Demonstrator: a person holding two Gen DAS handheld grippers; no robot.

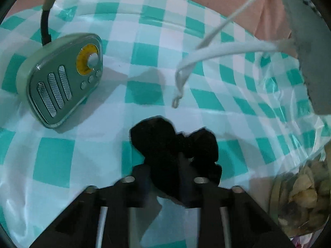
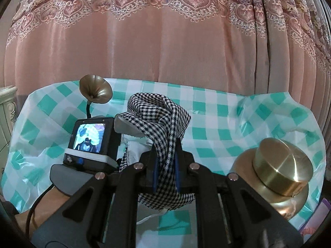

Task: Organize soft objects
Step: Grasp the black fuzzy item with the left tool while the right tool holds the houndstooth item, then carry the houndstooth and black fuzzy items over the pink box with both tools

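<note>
A crumpled black soft piece (image 1: 165, 136) lies on the teal-and-white checked tablecloth (image 1: 68, 157), and my left gripper (image 1: 165, 165) is shut on its near part. My right gripper (image 2: 165, 161) is shut on a black-and-white houndstooth cloth (image 2: 161, 111), held above the table. That cloth has a grey lining (image 1: 306, 47), and a white strap (image 1: 206, 55) dangles from it over the table. The left gripper's body with its small screen (image 2: 91, 138) sits just left of the houndstooth cloth in the right wrist view.
A green radio-shaped speaker (image 1: 62, 78) stands at the left, with a brass horn (image 2: 95, 88) on a black gooseneck. A brass hat-shaped object (image 2: 281, 169) rests at the right. A clear bag of dried pieces (image 1: 304, 194) lies near the right edge. A pink curtain (image 2: 165, 41) hangs behind.
</note>
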